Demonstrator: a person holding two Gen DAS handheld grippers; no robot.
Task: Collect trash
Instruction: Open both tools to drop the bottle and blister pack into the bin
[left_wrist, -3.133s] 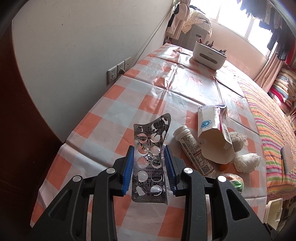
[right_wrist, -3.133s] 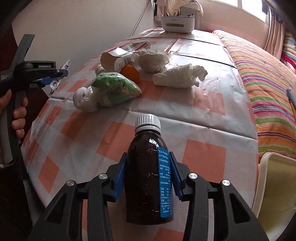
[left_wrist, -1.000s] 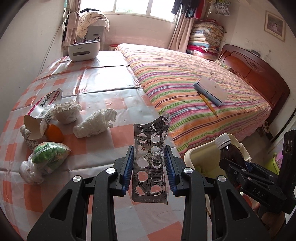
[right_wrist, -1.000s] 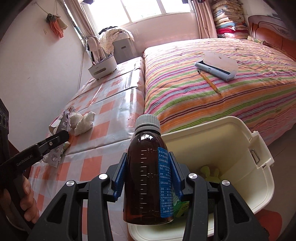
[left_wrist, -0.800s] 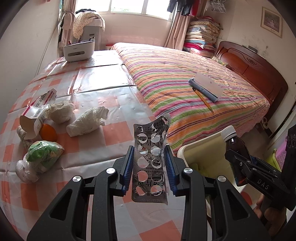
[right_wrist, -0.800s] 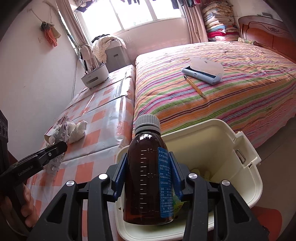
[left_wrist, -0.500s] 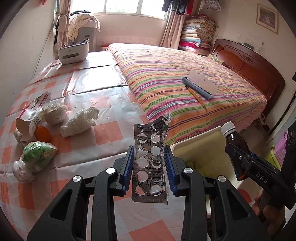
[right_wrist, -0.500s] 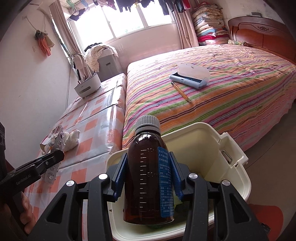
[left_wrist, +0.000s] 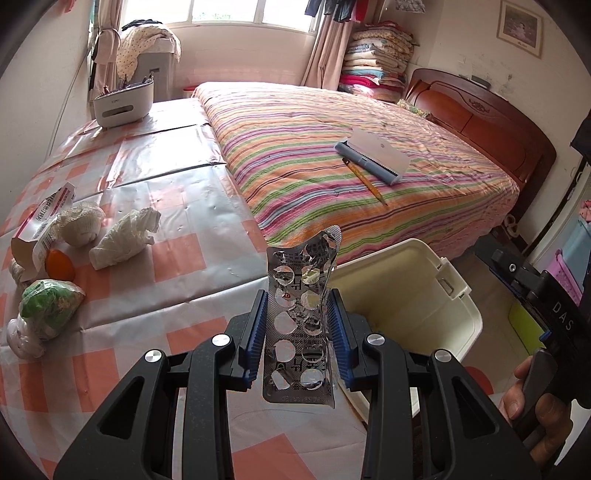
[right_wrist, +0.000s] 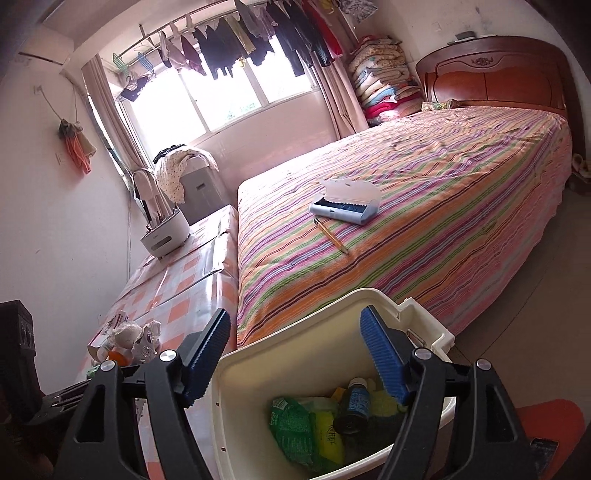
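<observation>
My left gripper (left_wrist: 297, 332) is shut on an empty silver blister pack (left_wrist: 301, 321), held upright near the table's front right corner, beside the cream bin (left_wrist: 424, 295). My right gripper (right_wrist: 295, 354) is open and empty above the cream bin (right_wrist: 258, 354). The brown bottle (right_wrist: 352, 410) lies inside the bin among green and yellow wrappers. Its body shows at the right in the left wrist view, held by a hand.
On the checked table (left_wrist: 166, 206) lie a crumpled tissue (left_wrist: 125, 240), a lace ball (left_wrist: 79, 225), a carton (left_wrist: 40, 229), an orange item (left_wrist: 59, 264) and a green bag (left_wrist: 48, 302). A white caddy (left_wrist: 122, 101) stands at the far end. A striped bed (left_wrist: 351, 166) borders the table.
My right gripper opened and let go of the brown bottle, which now lies in the bin. My left gripper moved right toward the bin with the blister pack.
</observation>
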